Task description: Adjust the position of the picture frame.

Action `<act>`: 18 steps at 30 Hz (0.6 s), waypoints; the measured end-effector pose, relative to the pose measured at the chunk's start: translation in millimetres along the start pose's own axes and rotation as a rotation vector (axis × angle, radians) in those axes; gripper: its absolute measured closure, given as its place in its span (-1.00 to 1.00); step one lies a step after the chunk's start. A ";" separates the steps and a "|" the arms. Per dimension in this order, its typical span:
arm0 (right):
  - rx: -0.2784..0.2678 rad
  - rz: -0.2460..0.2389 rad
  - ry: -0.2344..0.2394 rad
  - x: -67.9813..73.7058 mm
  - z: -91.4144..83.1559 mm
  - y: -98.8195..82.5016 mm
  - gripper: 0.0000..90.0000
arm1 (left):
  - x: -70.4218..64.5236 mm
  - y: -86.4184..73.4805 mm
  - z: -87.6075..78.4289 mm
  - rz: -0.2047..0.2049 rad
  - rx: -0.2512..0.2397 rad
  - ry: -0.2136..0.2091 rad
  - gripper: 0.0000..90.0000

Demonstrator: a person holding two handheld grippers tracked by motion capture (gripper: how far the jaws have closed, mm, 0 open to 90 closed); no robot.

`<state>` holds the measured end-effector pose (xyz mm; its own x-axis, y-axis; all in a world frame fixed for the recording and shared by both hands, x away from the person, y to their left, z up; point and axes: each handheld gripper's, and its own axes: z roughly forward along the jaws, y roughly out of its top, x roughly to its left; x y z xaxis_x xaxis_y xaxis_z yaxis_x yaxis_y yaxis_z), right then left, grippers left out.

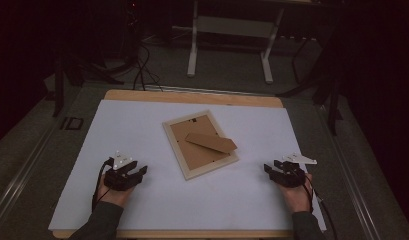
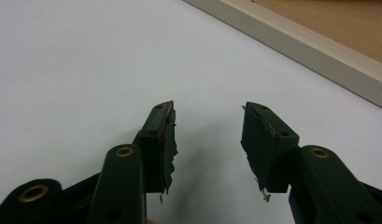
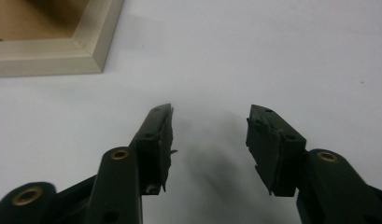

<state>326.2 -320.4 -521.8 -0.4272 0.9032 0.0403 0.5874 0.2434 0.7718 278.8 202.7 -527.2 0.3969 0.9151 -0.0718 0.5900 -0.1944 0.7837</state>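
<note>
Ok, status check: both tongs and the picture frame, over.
Left tongs open, empty. Right tongs open, empty. Picture frame face down mid-sheet between them, untouched, stand flap on top. Nothing in the way.

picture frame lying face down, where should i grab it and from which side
Grip the picture frame by its raised wooden border, on the long side facing the left gripper. It lies flat, back up, so slide open fingers in low from the left; the cardboard stand looks flimsier.

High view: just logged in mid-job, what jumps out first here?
The picture frame lies face down at the middle of the white sheet, its brown backing and stand up. The left gripper and the right gripper rest on the sheet to either side of it, jaws open and holding nothing. Dark floor and a desk's white legs lie beyond the table.
</note>
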 end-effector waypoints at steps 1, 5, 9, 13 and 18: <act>-0.003 0.001 0.001 -0.1 -0.2 0.3 0.07 | 0.1 0.1 -0.5 -0.002 -0.002 -0.002 0.24; -0.006 0.004 0.005 -0.6 -0.9 0.9 0.03 | 0.0 0.7 -3.2 0.000 -0.013 -0.002 0.24; 0.001 0.002 -0.003 -0.8 -2.4 1.8 0.01 | -0.3 2.2 -5.6 -0.004 -0.018 -0.004 0.21; 0.004 0.005 -0.009 -0.5 -4.4 3.2 0.02 | -1.3 3.5 -7.2 0.008 -0.023 -0.009 0.17; -0.004 -0.012 -0.001 1.3 -7.8 9.7 0.05 | -3.3 7.2 -10.3 0.014 -0.037 -0.025 0.17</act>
<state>325.9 -319.6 -509.3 -0.4336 0.9006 0.0308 0.5796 0.2525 0.7747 274.5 201.9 -515.0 0.4229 0.9030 -0.0755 0.5579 -0.1938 0.8069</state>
